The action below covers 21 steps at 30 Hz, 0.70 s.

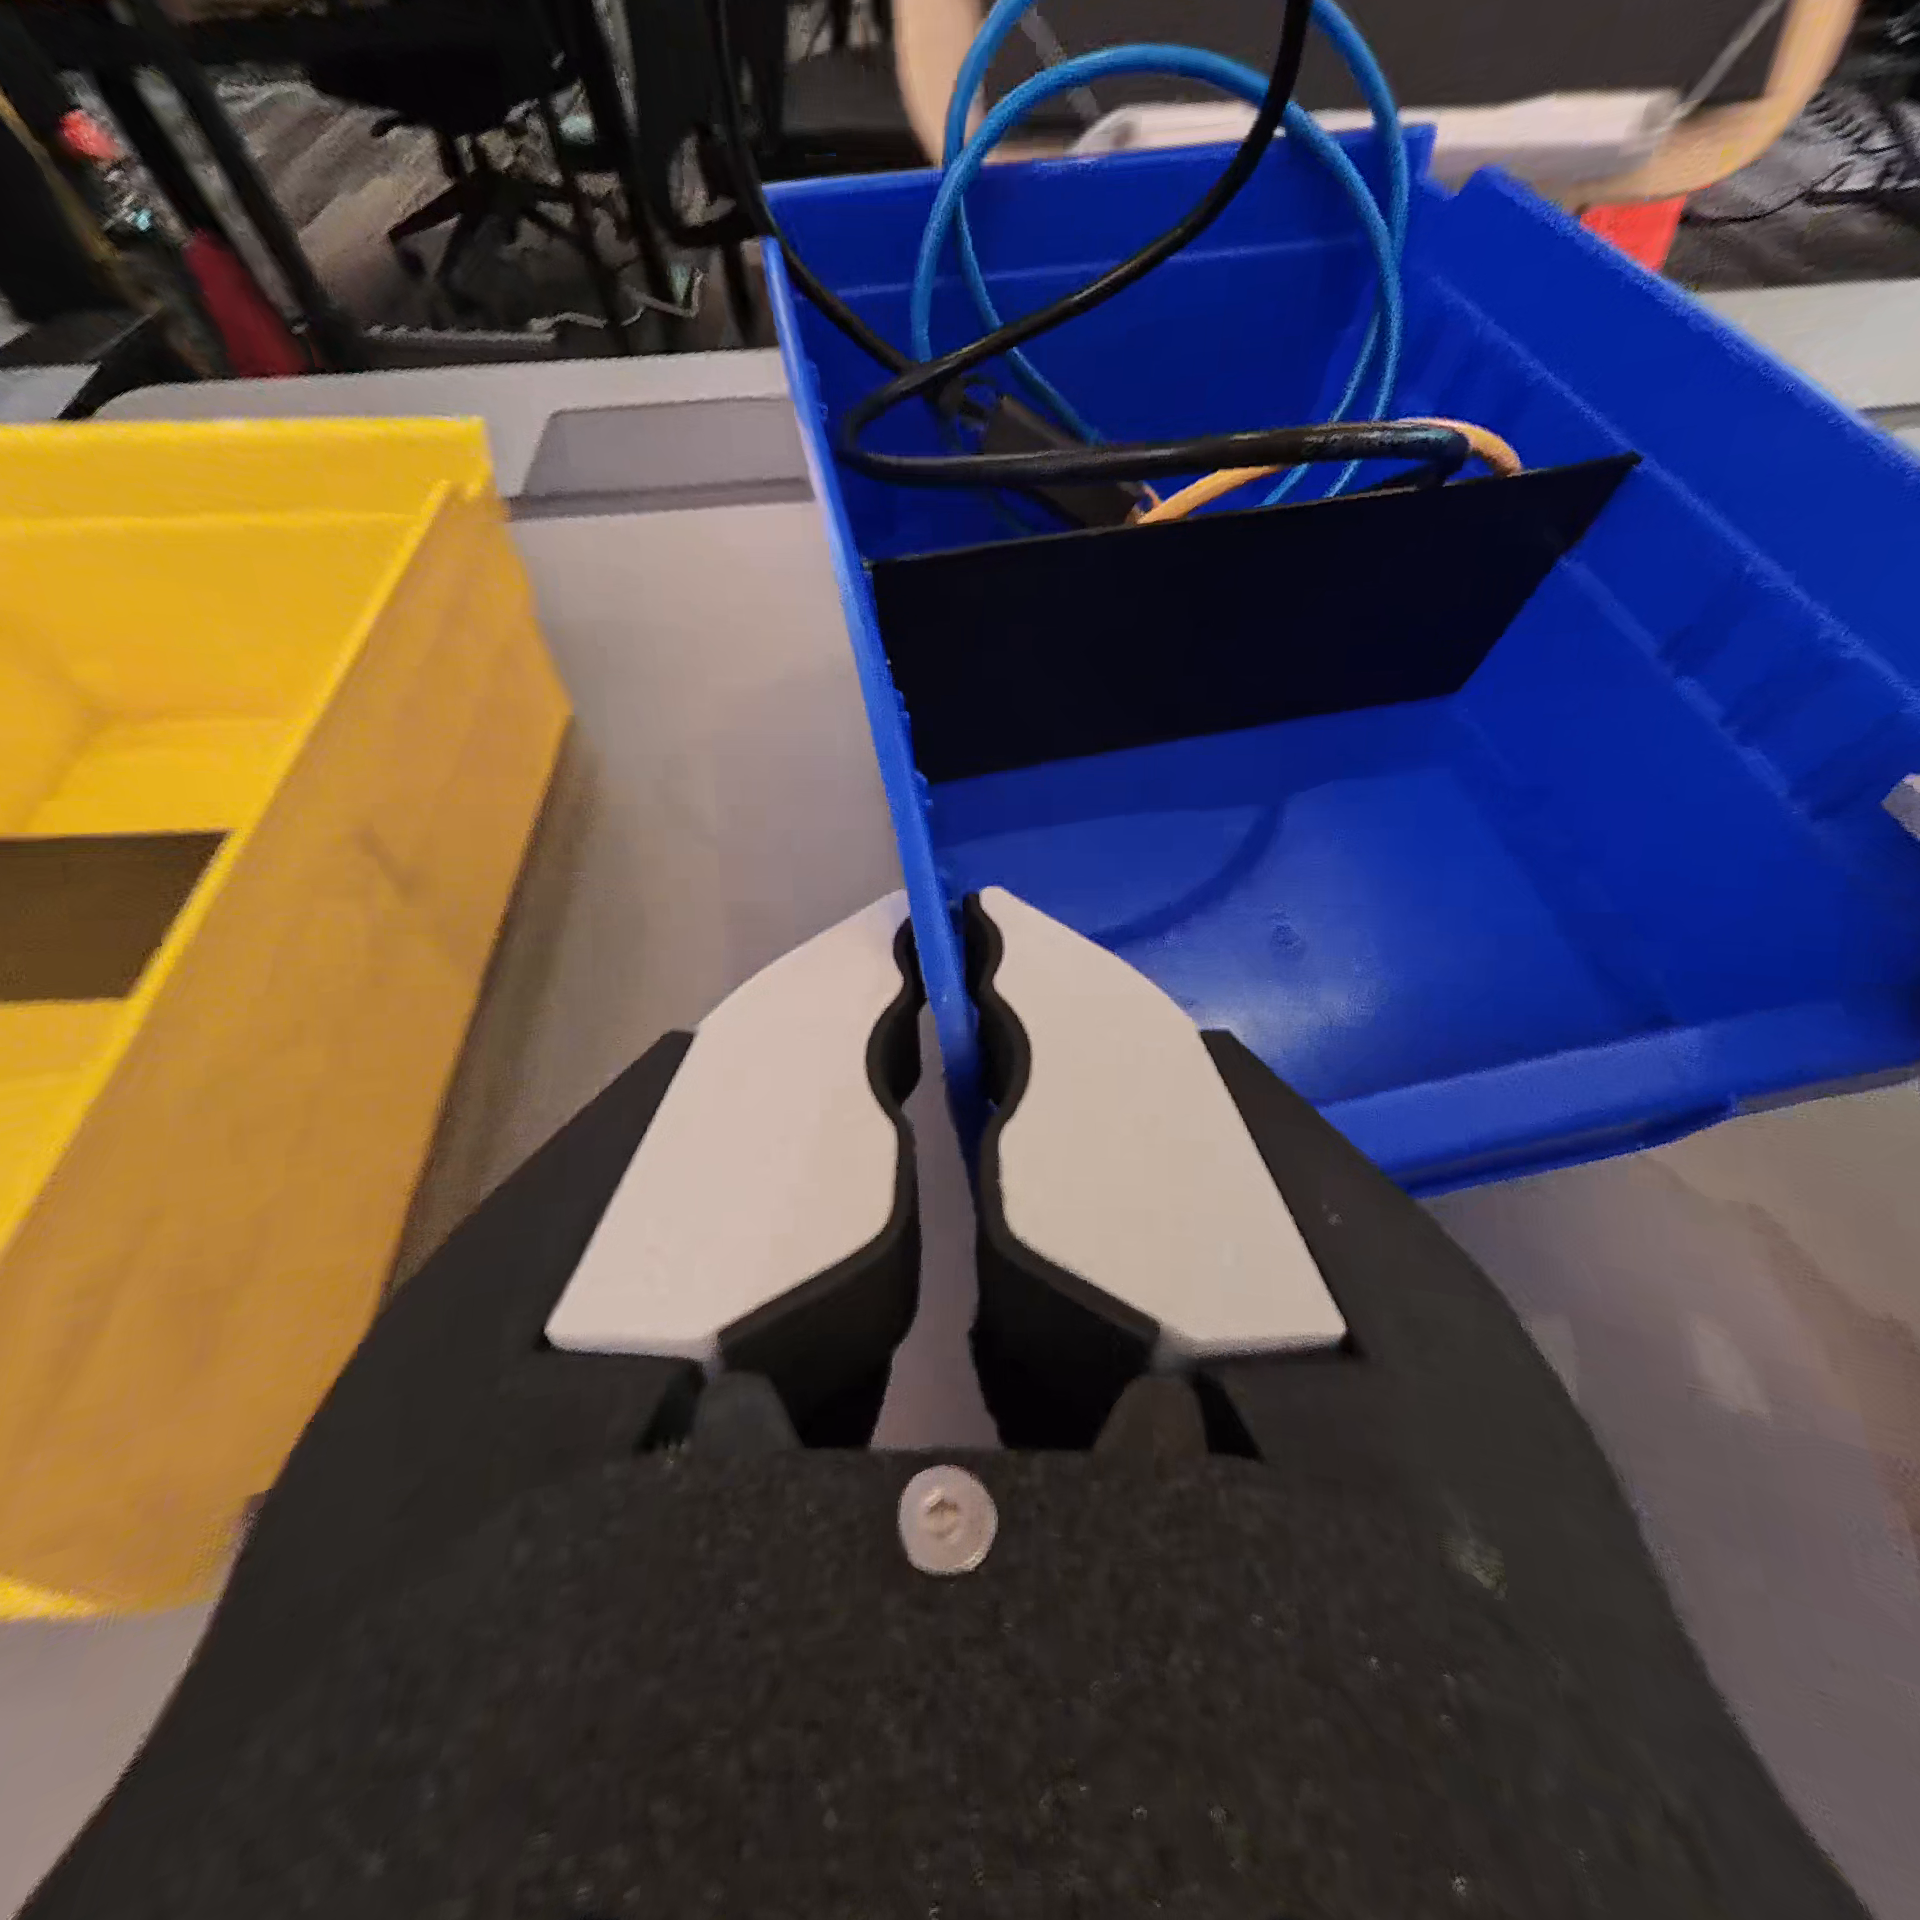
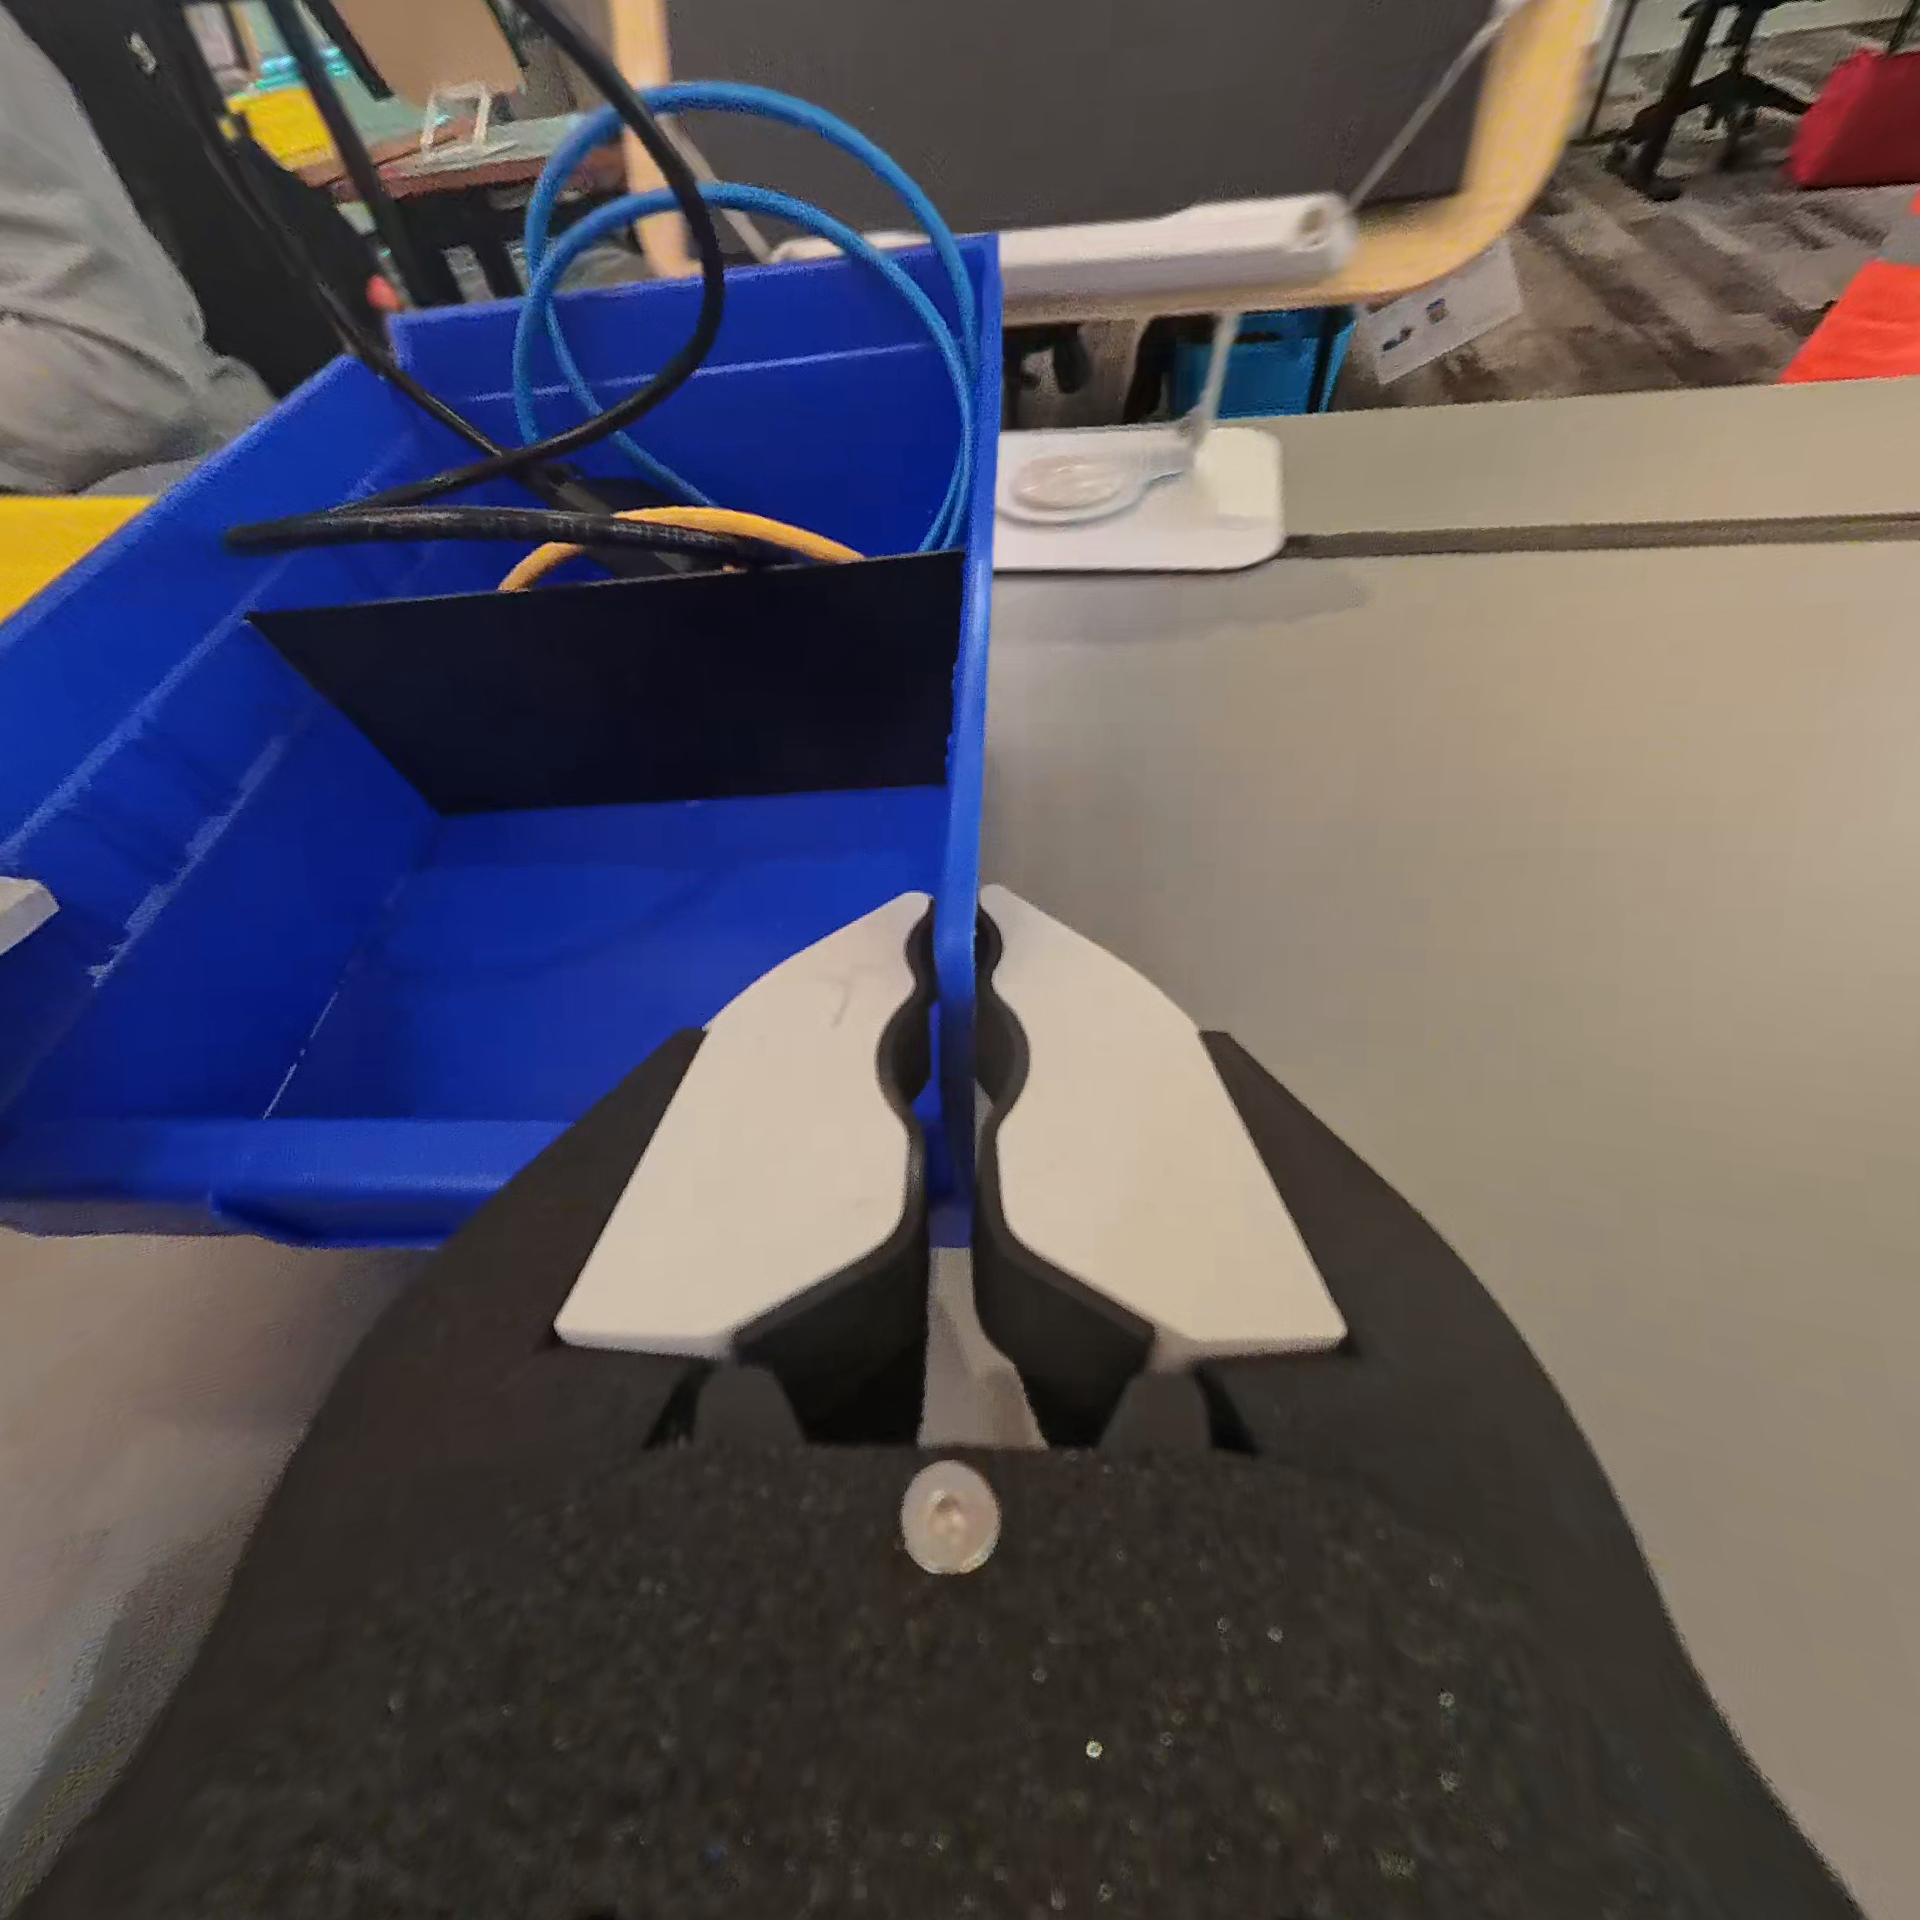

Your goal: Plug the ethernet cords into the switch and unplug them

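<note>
Blue plastic bin (image 1: pixel 1558 914): it is gripped on both side walls at once, and it stands on the grey table top (image 1: pixel 686 675).
Left gripper (image 1: pixel 940 914): its grey fingers with black pads are closed on the bin's left wall, near the front corner; the wall is seen between the pads.
Right gripper (image 2: pixel 954 920): its fingers are clamped in the same way on the right wall, also near the front.
Black divider panel (image 2: pixel 623 686): the bin is split by it into an empty front part and a rear part.
Ethernet cords: a light blue looped cable (image 2: pixel 748 208), a black cable (image 1: pixel 1143 457) and an orange cable (image 2: pixel 665 525) are held in the rear part, behind the divider.
Switch: a dark object is partly seen under the cables in the rear part; it cannot be told for sure that this is the switch, and no plug is shown clearly.
Yellow plastic bin (image 1: pixel 260 831): it stands apart on the left and is not touched.
Step in hand: the bin is probably being positioned, judged from the double grip.
Advice: both grips should be kept equally firm and level, so the thin walls are not bent and the bin is not twisted.
Risk: the tall blue loops may be shaken out if the bin is tilted or moved fast.
</note>
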Each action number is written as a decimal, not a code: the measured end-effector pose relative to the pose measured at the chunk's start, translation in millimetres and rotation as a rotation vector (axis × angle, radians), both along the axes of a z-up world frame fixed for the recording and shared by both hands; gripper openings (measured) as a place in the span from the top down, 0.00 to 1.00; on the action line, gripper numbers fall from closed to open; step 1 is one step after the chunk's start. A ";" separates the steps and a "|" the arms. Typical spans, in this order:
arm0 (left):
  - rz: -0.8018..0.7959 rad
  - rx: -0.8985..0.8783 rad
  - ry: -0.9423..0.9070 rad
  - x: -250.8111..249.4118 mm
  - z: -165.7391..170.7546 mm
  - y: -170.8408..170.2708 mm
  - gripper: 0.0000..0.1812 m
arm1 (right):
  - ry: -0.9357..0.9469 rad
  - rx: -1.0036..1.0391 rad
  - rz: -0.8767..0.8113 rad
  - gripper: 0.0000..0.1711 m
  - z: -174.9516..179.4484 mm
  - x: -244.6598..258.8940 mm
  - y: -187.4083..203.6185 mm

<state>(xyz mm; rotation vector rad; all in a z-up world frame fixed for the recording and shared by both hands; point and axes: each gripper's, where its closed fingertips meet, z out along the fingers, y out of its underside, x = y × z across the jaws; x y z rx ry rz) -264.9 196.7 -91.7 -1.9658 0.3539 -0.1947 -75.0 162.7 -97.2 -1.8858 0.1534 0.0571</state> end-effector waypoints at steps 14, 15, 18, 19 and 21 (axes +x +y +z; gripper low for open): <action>-0.009 -0.058 0.159 -65.9 -27.3 -26.0 0.70 | -0.139 -0.068 0.226 0.84 -27.2 -54.4 -3.1; 0.000 -0.063 0.156 -74.4 -23.3 -36.9 0.71 | -0.192 -0.059 0.290 0.79 -22.5 -52.4 -14.9; 0.027 -0.017 0.049 -107.9 -4.6 -72.7 0.74 | -0.285 -0.071 0.457 0.79 -18.7 -45.5 -60.6; 0.054 -0.001 0.030 -126.5 -1.3 -81.8 0.74 | -0.295 -0.087 0.496 0.79 -22.1 -42.7 -75.4; 0.152 0.017 0.046 -178.7 -1.0 -90.4 0.74 | -0.286 -0.124 0.540 0.79 -33.0 -36.4 -99.4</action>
